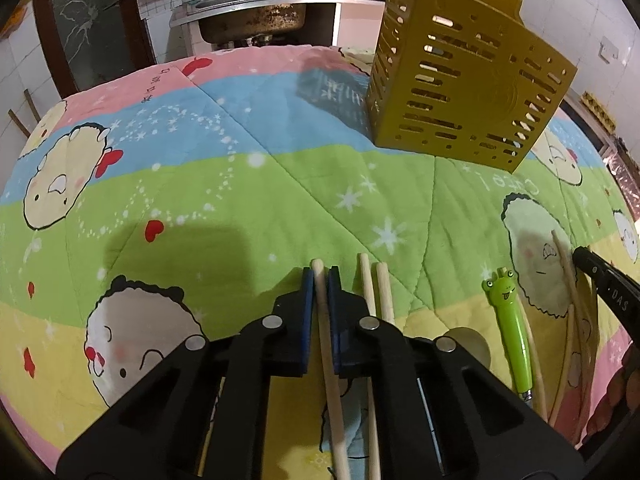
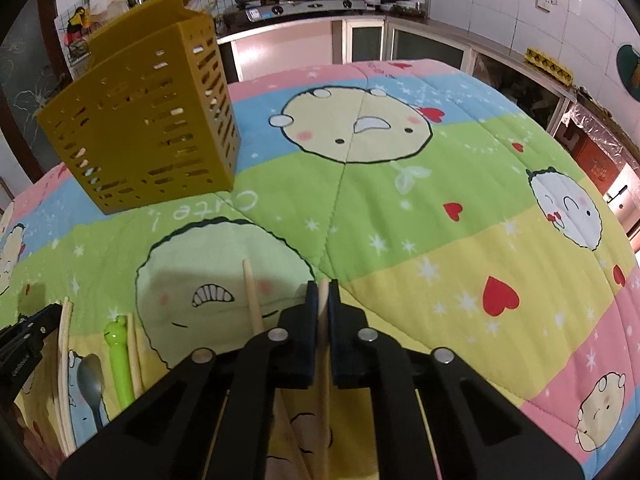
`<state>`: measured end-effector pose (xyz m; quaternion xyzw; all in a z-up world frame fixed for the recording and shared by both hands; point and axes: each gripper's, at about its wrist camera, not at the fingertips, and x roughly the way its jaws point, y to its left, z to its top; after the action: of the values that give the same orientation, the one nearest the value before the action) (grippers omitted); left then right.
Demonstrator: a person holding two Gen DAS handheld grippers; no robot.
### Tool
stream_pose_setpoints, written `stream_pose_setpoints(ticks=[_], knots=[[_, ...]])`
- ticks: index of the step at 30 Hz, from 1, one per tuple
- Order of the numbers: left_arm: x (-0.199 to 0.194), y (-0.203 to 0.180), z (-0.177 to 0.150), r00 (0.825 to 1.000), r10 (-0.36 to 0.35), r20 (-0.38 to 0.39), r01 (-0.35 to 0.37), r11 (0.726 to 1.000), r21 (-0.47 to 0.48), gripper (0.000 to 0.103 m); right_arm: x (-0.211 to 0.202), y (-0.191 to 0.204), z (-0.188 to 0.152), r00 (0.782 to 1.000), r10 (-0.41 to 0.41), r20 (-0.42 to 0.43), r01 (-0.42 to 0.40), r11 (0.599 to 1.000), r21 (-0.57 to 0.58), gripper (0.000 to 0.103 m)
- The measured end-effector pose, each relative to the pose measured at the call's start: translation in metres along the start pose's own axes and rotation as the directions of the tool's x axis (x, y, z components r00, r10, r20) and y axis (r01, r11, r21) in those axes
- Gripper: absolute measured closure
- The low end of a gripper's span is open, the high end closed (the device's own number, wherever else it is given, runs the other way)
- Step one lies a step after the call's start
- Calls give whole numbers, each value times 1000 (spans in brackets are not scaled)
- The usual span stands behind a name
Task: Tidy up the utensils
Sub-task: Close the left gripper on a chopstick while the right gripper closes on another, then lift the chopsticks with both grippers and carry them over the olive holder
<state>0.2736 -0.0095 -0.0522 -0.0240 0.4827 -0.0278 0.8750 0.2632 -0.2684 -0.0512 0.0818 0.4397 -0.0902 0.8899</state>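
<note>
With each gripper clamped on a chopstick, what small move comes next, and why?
Probably lift both. The left gripper pinches one pale wooden chopstick, the right gripper another; both sticks lie low over the quilt, with the slotted yellow plastic utensil holder beyond.

Quilt (image 2: 400, 200) print reads, perhaps, "Cute!"

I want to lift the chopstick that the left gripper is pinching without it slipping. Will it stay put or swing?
The chopstick looks like thin, stiff, light wood, so it probably won't bend. The left gripper is shut on it near one end, so the long free part may droop or pivot between the pads. Its smooth round shaft might also slide or roll if released on the quilt.
</note>
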Motion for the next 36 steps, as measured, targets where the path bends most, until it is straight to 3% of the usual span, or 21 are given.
stream_pose_setpoints(ticks=[6, 12, 18, 26, 32, 36], knots=[[-15, -5, -3, 999, -20, 48, 20, 1000, 8, 99, -19, 0, 1, 996, 50, 75, -50, 999, 0, 98], [-53, -5, 6, 985, -47, 164, 47, 999, 3, 99, -52, 1, 9, 976, 107, 188, -108, 994, -10, 98], [-101, -5, 14, 949, -73, 306, 76, 997, 1, 99, -84, 2, 17, 944, 146, 297, -143, 989, -32, 98], [-151, -6, 16, 877, -97, 470, 105, 994, 10, 98, -120, 7, 18, 886, 164, 433, -147, 986, -74, 98], [-163, -3, 11, 854, -101, 510, 110, 994, 12, 98, -140, 10, 15, 852, 179, 492, -152, 984, -96, 98], [-165, -2, 9, 848, -102, 519, 108, 994, 19, 98, -146, 11, 15, 836, 191, 514, -154, 981, -115, 98]])
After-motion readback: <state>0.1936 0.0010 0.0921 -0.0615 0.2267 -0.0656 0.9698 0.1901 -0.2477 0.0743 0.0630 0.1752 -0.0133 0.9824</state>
